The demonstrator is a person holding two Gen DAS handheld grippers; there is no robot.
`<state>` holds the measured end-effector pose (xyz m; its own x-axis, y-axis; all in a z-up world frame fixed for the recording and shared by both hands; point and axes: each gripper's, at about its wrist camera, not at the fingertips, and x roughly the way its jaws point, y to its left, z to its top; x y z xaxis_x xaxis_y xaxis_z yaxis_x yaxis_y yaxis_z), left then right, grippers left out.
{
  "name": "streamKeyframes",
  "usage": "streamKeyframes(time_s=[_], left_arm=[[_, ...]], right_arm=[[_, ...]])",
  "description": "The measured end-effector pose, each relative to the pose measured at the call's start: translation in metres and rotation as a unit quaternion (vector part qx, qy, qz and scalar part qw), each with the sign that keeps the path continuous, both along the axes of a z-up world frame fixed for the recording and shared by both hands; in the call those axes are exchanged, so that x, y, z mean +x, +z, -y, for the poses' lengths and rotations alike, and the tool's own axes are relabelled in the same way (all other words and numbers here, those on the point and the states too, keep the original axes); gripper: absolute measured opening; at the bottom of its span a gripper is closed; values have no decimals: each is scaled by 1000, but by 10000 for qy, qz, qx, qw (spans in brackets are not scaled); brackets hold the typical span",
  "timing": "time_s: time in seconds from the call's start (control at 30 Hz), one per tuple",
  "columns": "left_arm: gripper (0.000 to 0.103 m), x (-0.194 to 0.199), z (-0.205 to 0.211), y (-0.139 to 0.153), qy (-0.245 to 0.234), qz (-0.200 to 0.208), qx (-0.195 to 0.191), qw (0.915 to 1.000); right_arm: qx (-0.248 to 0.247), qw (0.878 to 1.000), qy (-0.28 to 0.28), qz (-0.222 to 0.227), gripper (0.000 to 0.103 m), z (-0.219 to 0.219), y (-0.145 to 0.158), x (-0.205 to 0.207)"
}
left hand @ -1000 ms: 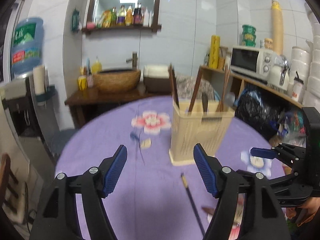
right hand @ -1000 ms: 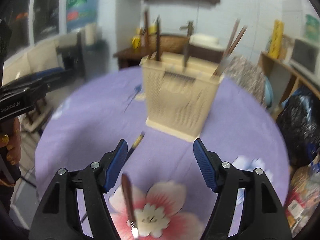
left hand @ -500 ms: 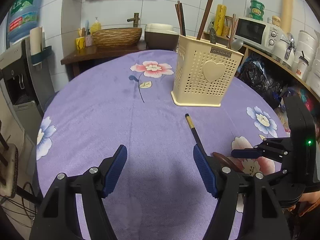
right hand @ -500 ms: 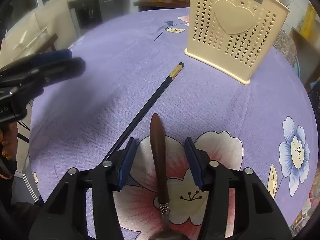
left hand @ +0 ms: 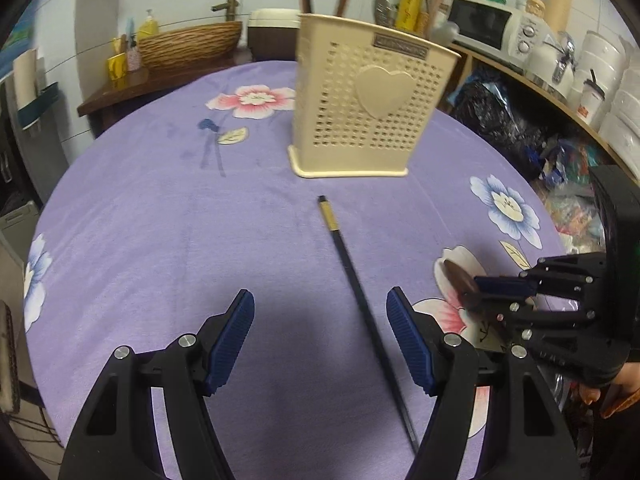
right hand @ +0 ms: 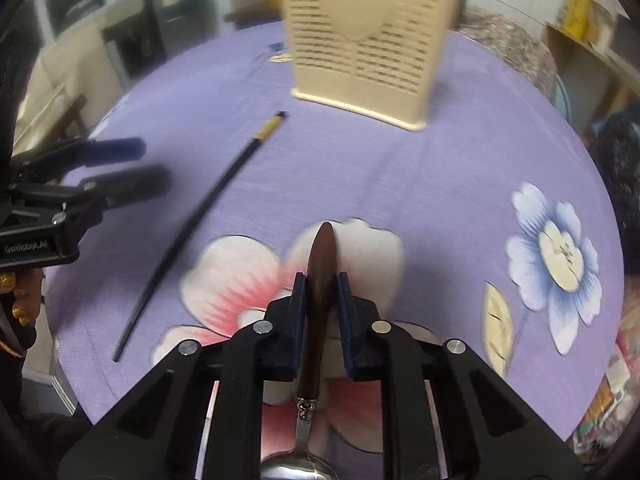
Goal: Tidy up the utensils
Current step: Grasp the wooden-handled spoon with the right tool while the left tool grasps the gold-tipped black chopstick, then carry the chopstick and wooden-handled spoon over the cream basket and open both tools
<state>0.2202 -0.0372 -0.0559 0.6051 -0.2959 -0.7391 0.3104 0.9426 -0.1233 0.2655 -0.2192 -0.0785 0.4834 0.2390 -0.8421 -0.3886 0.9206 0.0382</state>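
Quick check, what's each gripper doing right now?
Left gripper: open, holding nothing.
Right gripper: shut on the spoon by its wooden handle.

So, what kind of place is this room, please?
Most likely a home kitchen or dining corner. A microwave stands on a side shelf, a basin with a tap is by the tiled wall, and a utensil holder stands on the cloth-covered table.

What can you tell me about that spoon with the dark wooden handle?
The spoon with a dark brown wooden handle has a tapered handle joined by a small metal collar to a shiny steel bowl nearest the camera. The right gripper is closed on its handle, tip pointing toward the cream perforated utensil holder, above the purple flowered tablecloth.
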Motion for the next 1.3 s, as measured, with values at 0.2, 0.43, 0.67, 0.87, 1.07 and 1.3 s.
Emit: streamKeyframes(time_s=[0.2,0.43,0.67,0.87,1.07,1.3], left_arm=[[68,24,35,-13,-154,-336,303,9989],[67,50,59,-24,-57,-309,818,9962],[29,72,68,-19,43,-313,894,9955],[9,84,64,-18,120,-399,733,9964],[8,76,54,-12,151,-337,444,9983],[8,47,37,29,105,175,-106,9997]], right_arm=[[262,9991,-323,-63,16,22,-2,2],[147,9992,-371,45,16,17,-2,0],[124,9991,-402,61,16,15,-2,2],[16,9991,-391,145,16,9,-2,5],[33,9992,-344,218,16,10,-2,4],[305,9982,-332,385,16,17,9,-5]])
